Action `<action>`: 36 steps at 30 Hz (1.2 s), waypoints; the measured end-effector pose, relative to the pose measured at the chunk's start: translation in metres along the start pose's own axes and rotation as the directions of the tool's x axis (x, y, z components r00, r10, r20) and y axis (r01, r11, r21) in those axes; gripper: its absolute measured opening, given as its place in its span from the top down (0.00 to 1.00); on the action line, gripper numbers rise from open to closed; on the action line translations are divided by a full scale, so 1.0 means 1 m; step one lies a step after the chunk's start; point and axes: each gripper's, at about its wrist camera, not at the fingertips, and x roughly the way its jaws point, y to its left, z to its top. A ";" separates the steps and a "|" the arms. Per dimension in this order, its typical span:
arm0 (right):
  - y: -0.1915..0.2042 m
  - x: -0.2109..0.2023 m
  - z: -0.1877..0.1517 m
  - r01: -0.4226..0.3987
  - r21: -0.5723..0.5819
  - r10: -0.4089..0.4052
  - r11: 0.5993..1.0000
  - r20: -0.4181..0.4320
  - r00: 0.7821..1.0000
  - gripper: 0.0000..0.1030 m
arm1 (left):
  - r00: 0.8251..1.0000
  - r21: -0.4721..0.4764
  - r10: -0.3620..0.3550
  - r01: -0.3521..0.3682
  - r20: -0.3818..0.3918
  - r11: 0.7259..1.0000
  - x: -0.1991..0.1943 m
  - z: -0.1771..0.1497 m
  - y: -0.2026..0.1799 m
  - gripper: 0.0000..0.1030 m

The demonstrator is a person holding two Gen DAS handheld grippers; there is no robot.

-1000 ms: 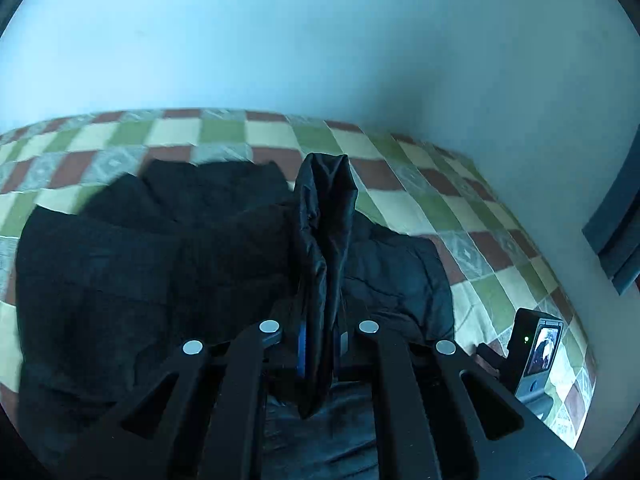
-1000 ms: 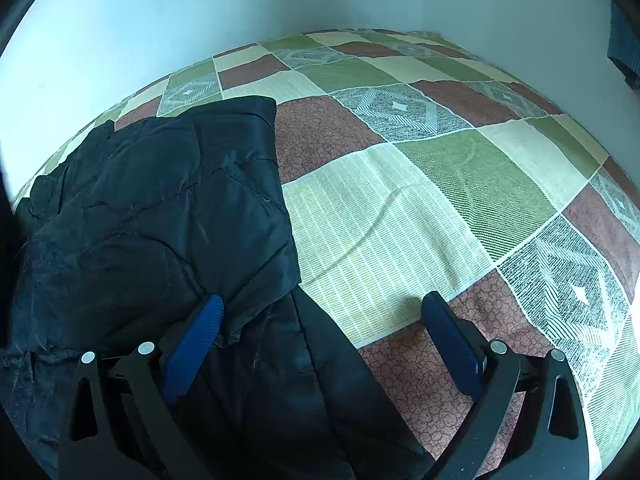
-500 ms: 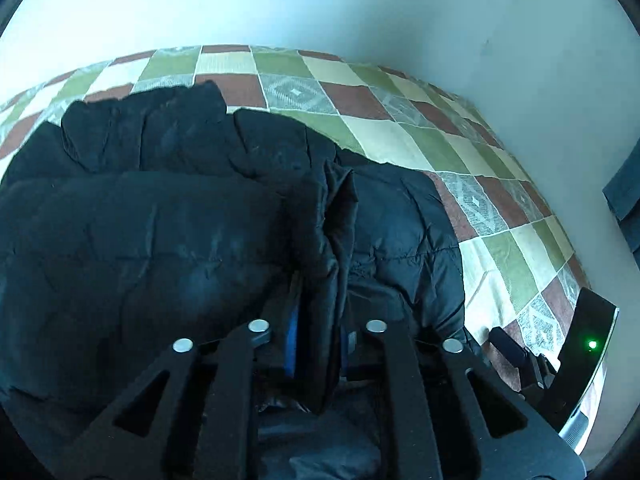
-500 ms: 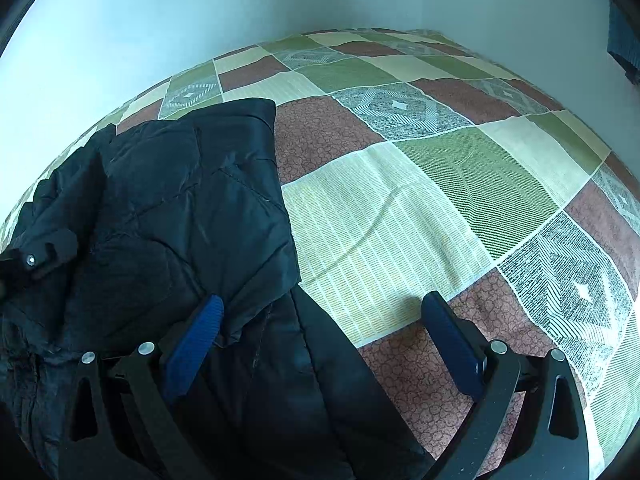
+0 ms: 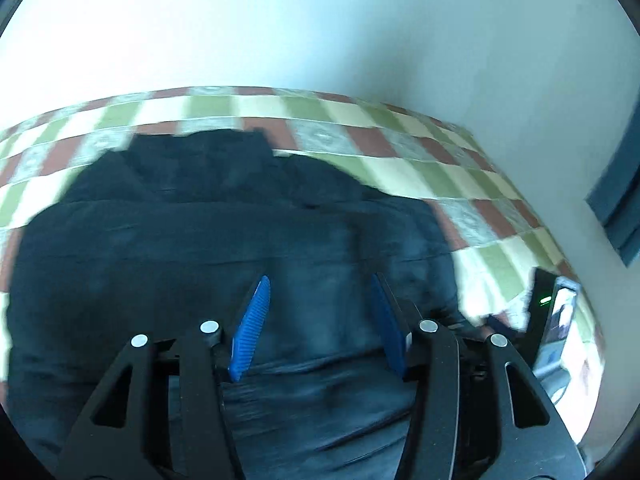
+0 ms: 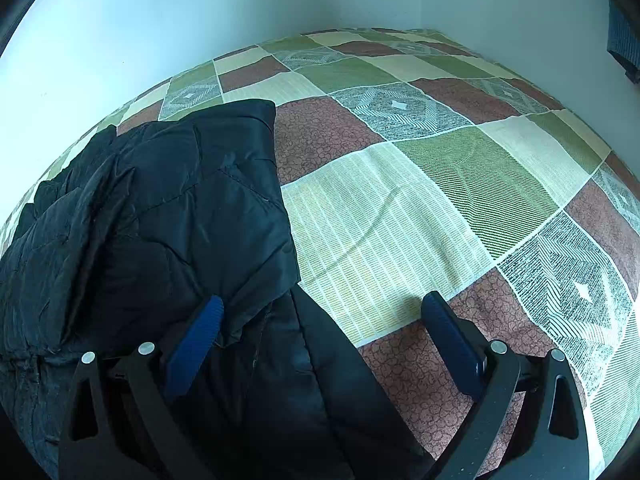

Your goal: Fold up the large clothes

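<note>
In the left wrist view, which is smeared by motion blur, the black padded jacket (image 5: 224, 240) spreads across the left and middle of the frame on the checked bedspread (image 5: 400, 172). A smaller flap of the jacket lies over its far part, near the pale wall (image 5: 320, 24). The left gripper (image 5: 320, 300) hovers over the jacket's middle with its blue-padded fingers (image 5: 252, 328) spread wide apart and nothing between them; whether they touch the fabric cannot be told. Further right, past the jacket's edge, the other tool's body (image 5: 554, 320) shows a small green light and a screen, low against the bedspread. A dark blue frame (image 5: 618, 200) hangs on the wall at the far right.

In the right wrist view, the jacket (image 6: 160, 220) fills the left side, one folded layer lying atop another, its far corner reaching a brown square of the bedspread (image 6: 460, 184). A lower panel of the jacket runs down between the fingers toward the camera. The right gripper (image 6: 320, 304) is also wide open and grips nothing: its left fingertip (image 6: 200, 332) sits at the jacket's folded edge, while its right one rests over bare bedspread. To the right, the checked green, cream, brown and grey squares stretch away to the room's corner.
</note>
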 end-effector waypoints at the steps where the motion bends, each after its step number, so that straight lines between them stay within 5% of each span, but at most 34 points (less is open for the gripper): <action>1: 0.000 -0.001 0.001 -0.003 0.002 0.003 1.000 0.000 1.000 0.05 | 0.999 -0.005 0.031 -0.031 0.007 0.999 -0.006 -0.002 0.014 0.50; 9: 0.024 -0.067 0.023 -0.014 -0.063 0.023 0.998 0.144 0.989 0.09 | 0.962 -0.156 0.274 -0.271 -0.004 0.950 -0.041 -0.019 0.149 0.50; 10: 0.035 -0.079 0.027 -0.040 -0.083 0.053 0.996 0.162 0.985 0.13 | 0.956 -0.173 0.293 -0.290 -0.007 0.941 -0.044 -0.020 0.162 0.50; 12: 0.060 -0.089 0.030 -0.083 -0.130 0.102 0.988 0.151 0.983 0.39 | 0.952 -0.197 0.305 -0.301 -0.010 0.933 -0.047 -0.021 0.178 0.50; 15: 0.100 -0.077 0.027 -0.182 -0.192 0.195 0.964 0.052 0.979 0.51 | 0.948 -0.190 0.317 -0.312 -0.007 0.931 -0.044 -0.024 0.188 0.50; 25: 0.145 0.001 -0.003 -0.157 -0.270 0.128 0.950 -0.121 0.984 0.52 | 0.935 -0.162 0.341 -0.352 -0.096 0.922 -0.002 -0.039 0.211 0.50; 36: 0.146 -0.008 0.000 -0.147 -0.278 0.122 0.949 -0.106 0.987 0.48 | 0.912 -0.083 0.392 -0.403 -0.123 0.912 -0.001 -0.036 0.201 0.54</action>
